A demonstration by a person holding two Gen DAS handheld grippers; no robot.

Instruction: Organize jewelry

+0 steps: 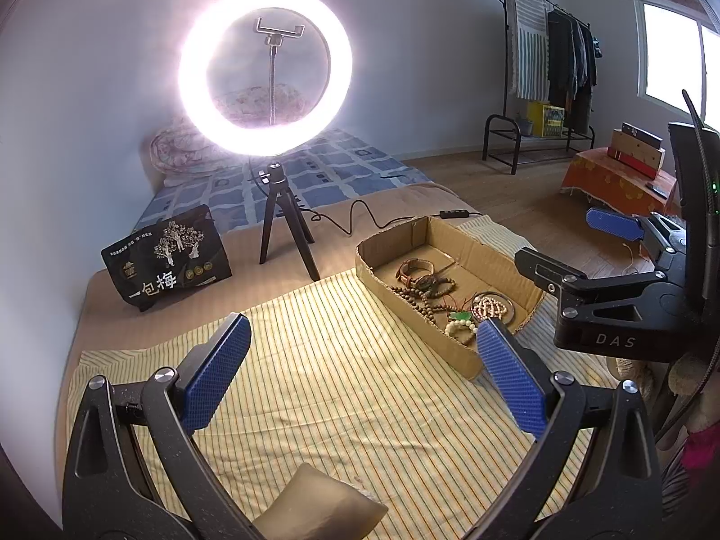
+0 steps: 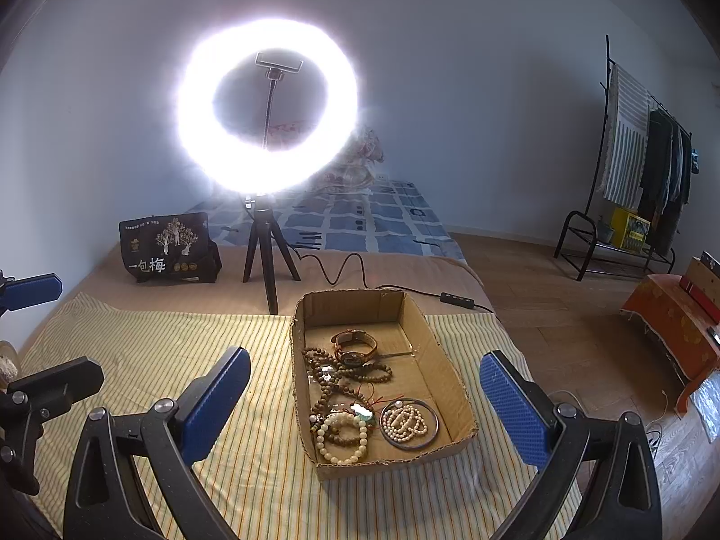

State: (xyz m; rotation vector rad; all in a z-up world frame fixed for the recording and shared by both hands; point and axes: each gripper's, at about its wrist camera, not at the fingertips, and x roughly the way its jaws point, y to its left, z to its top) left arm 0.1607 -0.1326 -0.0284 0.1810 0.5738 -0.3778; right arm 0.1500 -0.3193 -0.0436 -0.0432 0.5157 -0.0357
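On the striped cloth [image 2: 180, 351] under the ring light [image 2: 267, 108], a cardboard box [image 2: 454, 387] corrals the tangled jewelry [image 2: 355, 387], while the left gripper [image 1: 362, 378] and right gripper [image 2: 364, 400] hover spread wide, empty, seemingly ready to pick.

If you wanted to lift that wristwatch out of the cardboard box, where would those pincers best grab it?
Probably by the arched brown strap of the wristwatch, coming straight down from above. The watch lies on its side with the strap loop standing up, clear of the brown bead strands beside its dial. The cardboard box has walls all round, so a sideways approach looks blocked. The right gripper is open and nearest.
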